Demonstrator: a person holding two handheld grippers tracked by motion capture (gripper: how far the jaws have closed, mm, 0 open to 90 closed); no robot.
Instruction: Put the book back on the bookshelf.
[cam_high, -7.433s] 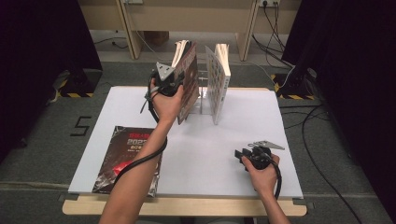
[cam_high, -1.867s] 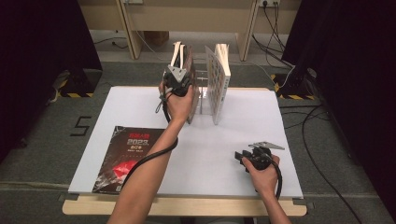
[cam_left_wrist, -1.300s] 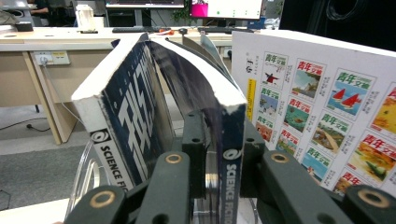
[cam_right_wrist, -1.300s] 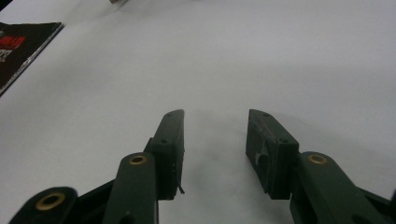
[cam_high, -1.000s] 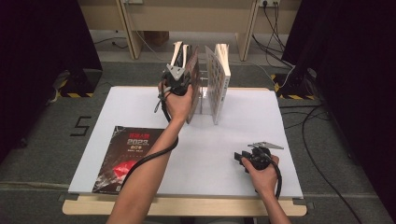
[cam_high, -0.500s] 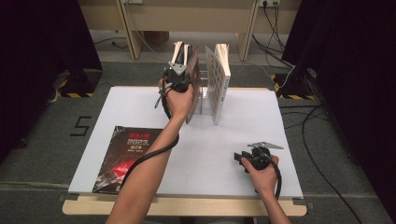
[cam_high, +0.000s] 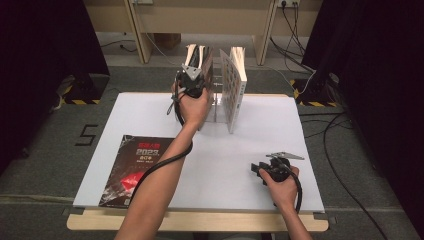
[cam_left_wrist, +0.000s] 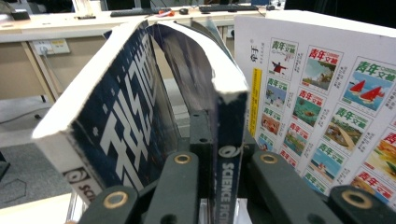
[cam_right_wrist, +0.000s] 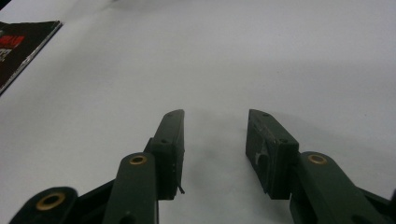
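My left gripper (cam_high: 191, 80) is at the clear rack (cam_high: 218, 102) at the back of the white table (cam_high: 150, 112), shut on the spine of a dark blue science-fiction magazine (cam_left_wrist: 219, 140) that stands upright with its pages fanned. A second copy with the same blue cover (cam_left_wrist: 116, 126) leans beside it. To the right stands a white magazine (cam_left_wrist: 322, 93) printed with small cover pictures, also seen edge-on (cam_high: 235, 82). My right gripper (cam_right_wrist: 215, 140) rests low over the table near its front right (cam_high: 262, 170), open, with nothing between its jaws.
A black magazine with red print (cam_high: 135, 167) lies flat at the front left of the table; its corner (cam_right_wrist: 23, 42) shows far off in the right gripper view. Bare white surface lies between it and my right hand. Cables trail on the floor at the right.
My left gripper has carried the blue magazine a little farther back and up into the rack. The right gripper has stayed in place.
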